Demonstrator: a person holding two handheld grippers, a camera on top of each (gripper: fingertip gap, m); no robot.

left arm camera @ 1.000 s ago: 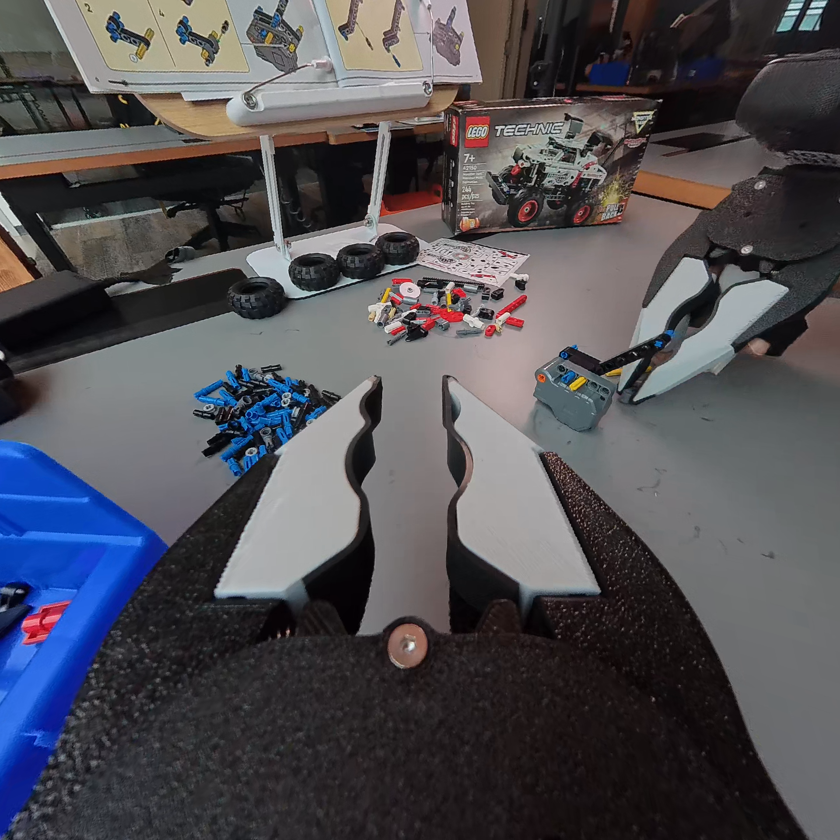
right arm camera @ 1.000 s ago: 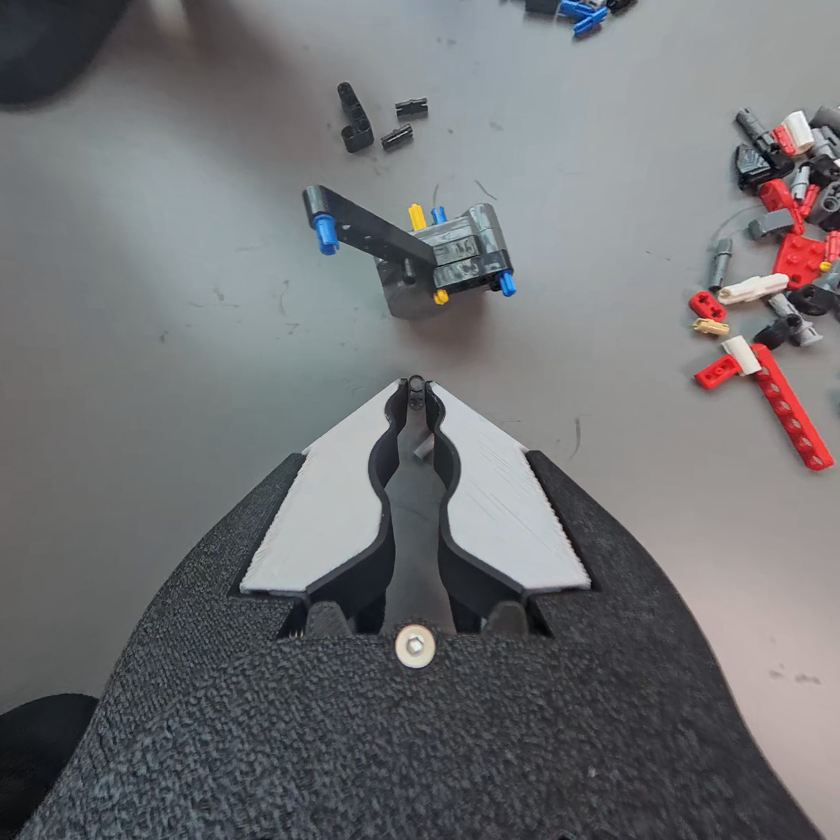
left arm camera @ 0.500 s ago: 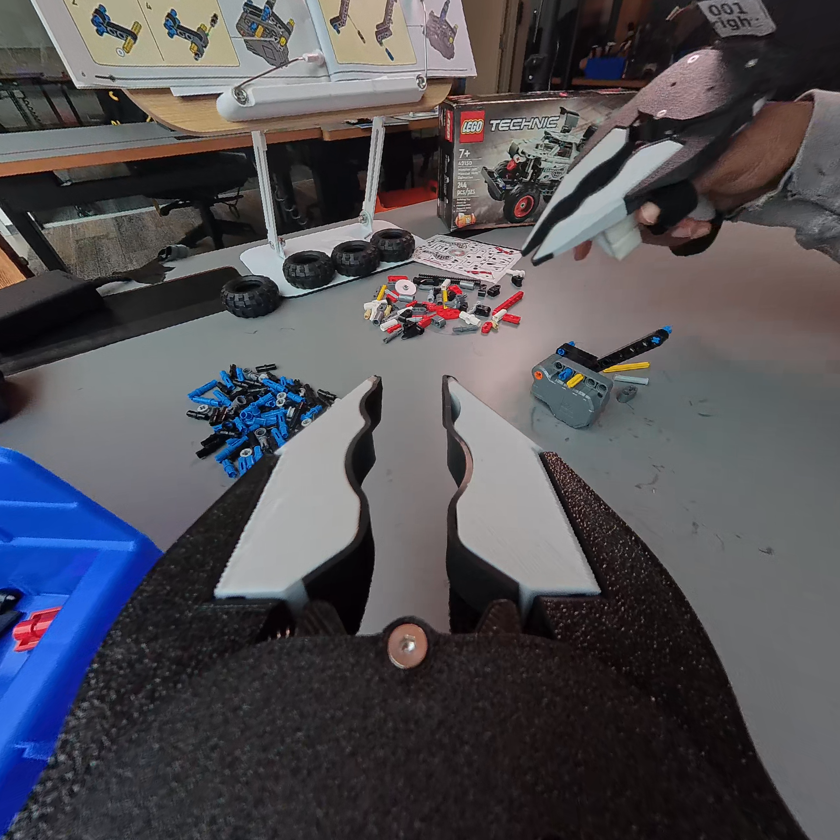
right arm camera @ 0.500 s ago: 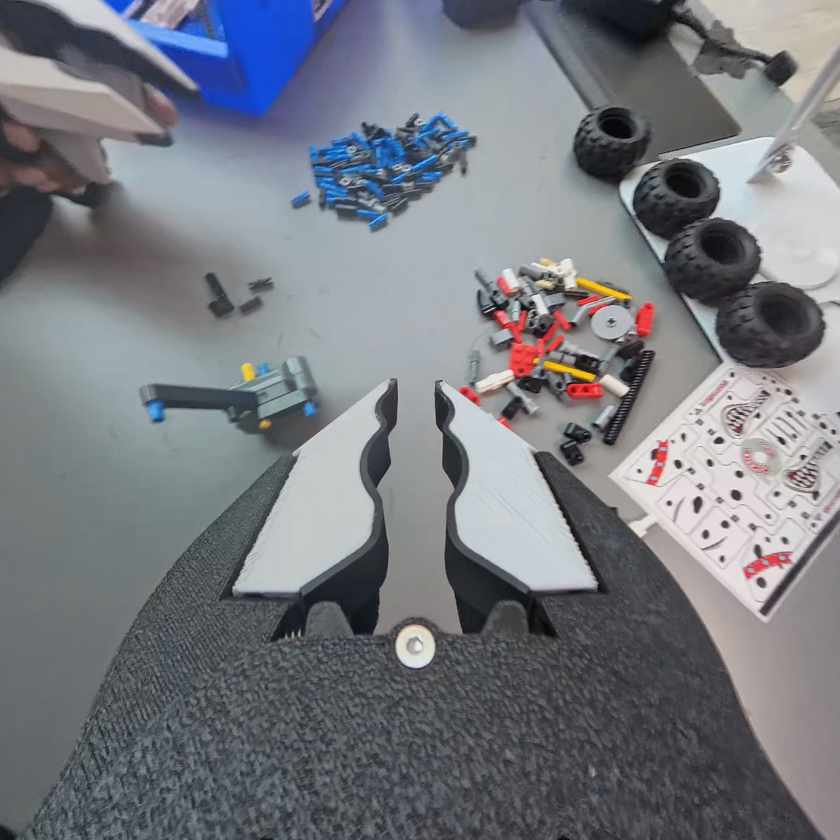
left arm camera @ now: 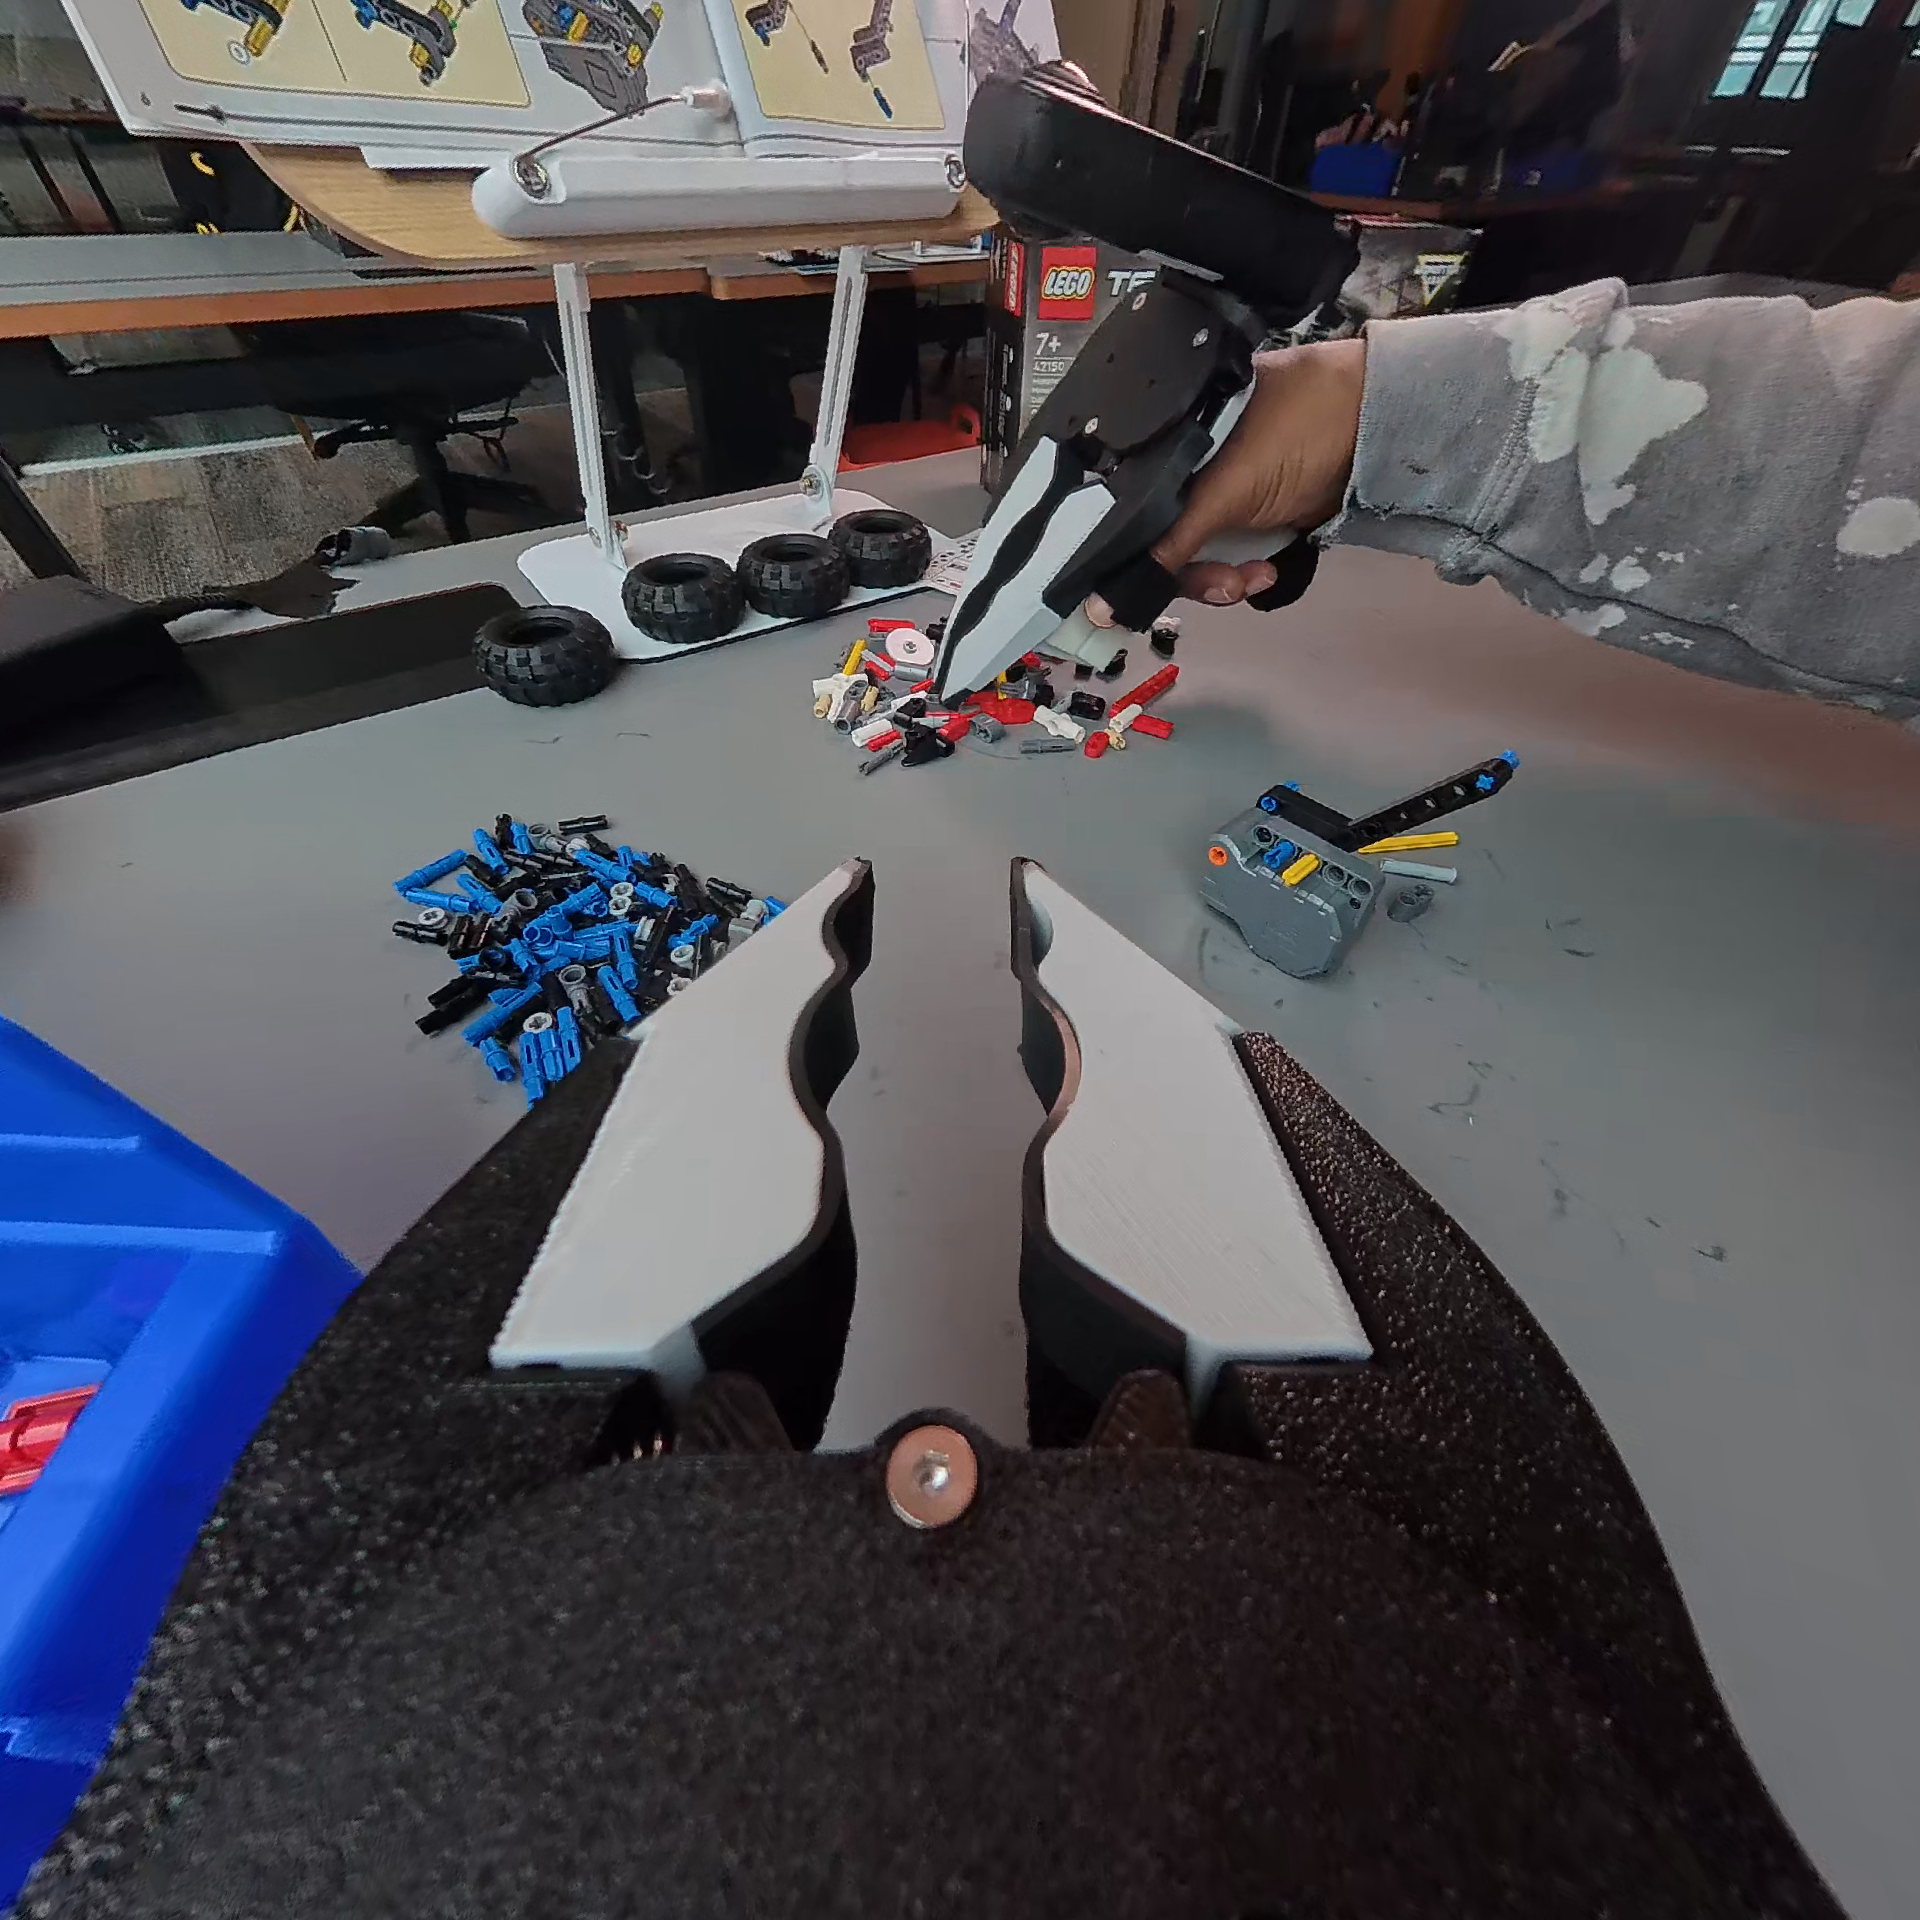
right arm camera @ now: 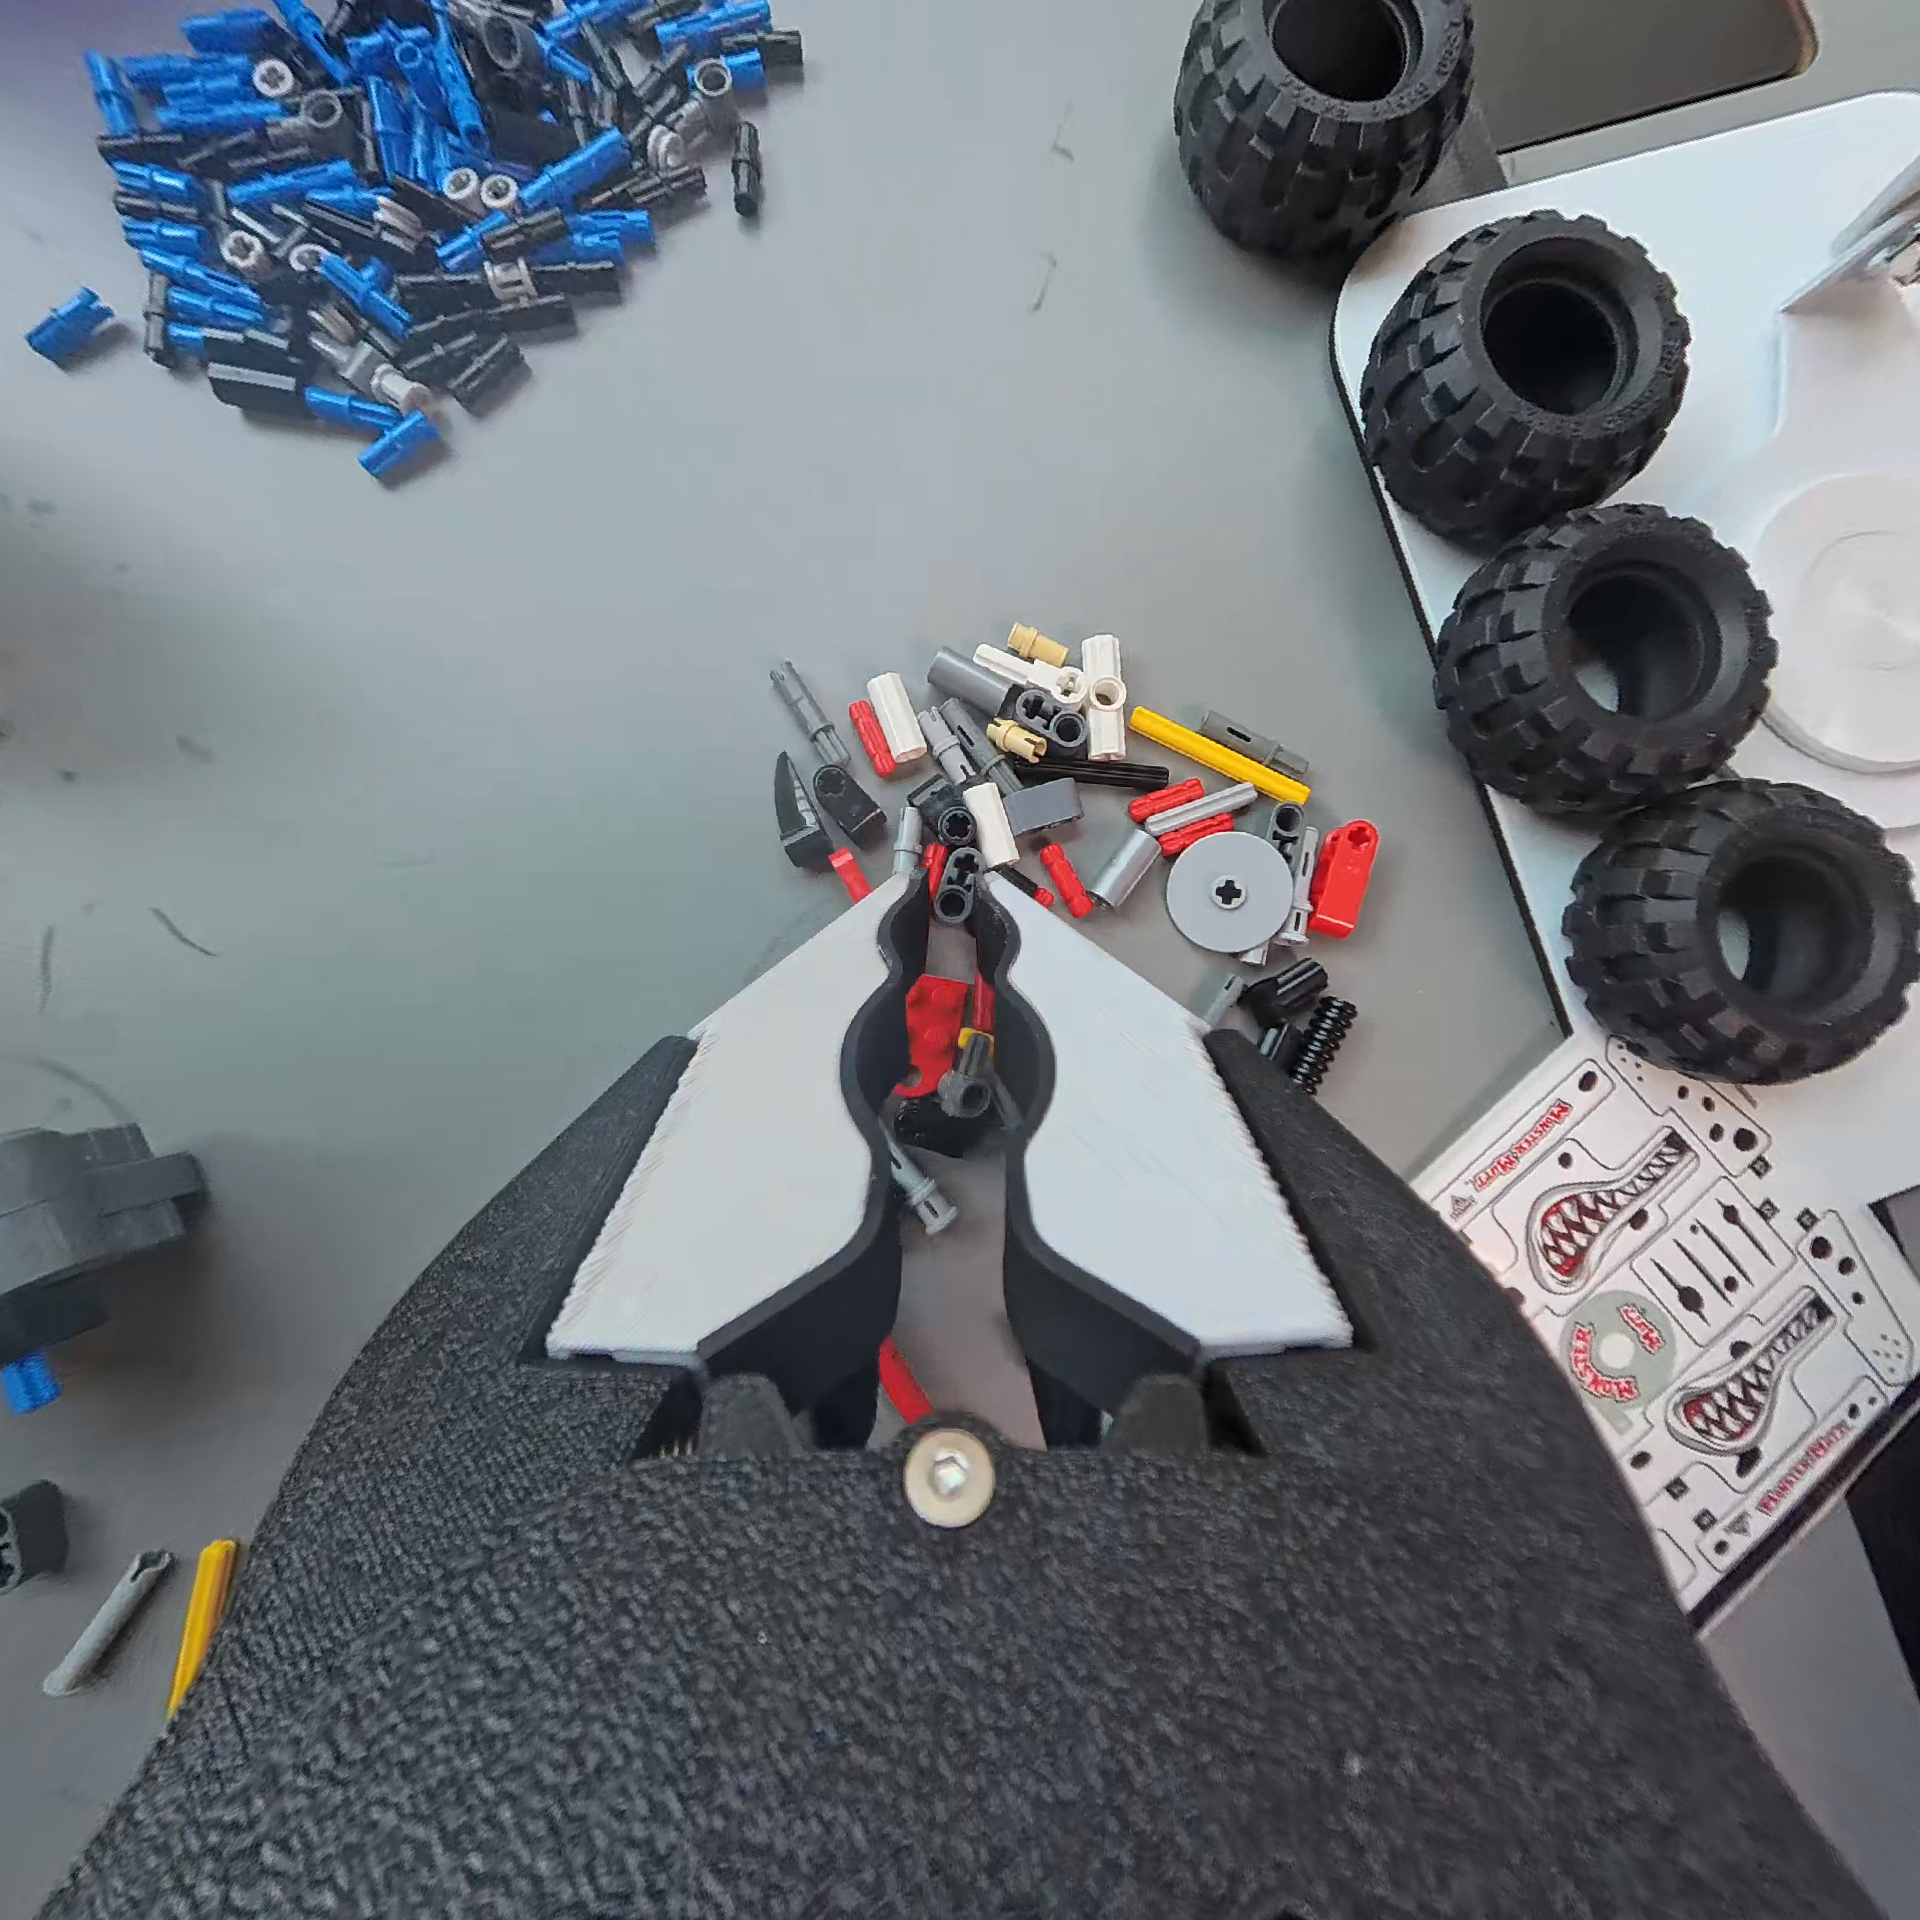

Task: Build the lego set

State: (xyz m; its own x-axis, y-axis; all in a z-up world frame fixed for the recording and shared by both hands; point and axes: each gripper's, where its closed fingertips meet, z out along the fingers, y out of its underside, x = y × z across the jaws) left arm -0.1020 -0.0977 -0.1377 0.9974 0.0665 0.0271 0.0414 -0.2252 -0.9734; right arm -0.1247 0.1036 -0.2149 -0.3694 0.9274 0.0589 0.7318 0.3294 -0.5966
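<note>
My left gripper (left arm camera: 940, 873) is open and empty, hovering over the grey table. My right gripper (right arm camera: 958, 885) is tipped down into the mixed pile of red, grey, white and black parts (right arm camera: 1091, 790), with its tips closed on a small dark connector (right arm camera: 956, 883). In the left wrist view it (left arm camera: 951, 691) stands in that pile (left arm camera: 1039, 717), held by a hand. The partly built grey block with a black beam (left arm camera: 1294, 904) lies to the right, apart from both grippers. Its edge also shows in the right wrist view (right arm camera: 83, 1236).
A heap of blue and black pins (left arm camera: 582, 935) lies left of my left gripper. Several black tyres (right arm camera: 1517, 364) sit by a white stand base (right arm camera: 1766, 208). A sticker sheet (right arm camera: 1683, 1299), a set box (left arm camera: 1049, 343), an instruction booklet (left arm camera: 582, 62), a blue bin (left arm camera: 125, 1351) and loose yellow axle (right arm camera: 203, 1621) are around. The left gripper's tips are roughly 20 cm from the right gripper's.
My right gripper left the grey block, opened, swung over to the mixed pile and came down, closing on a small dark connector. My left gripper has stayed open and almost still.
</note>
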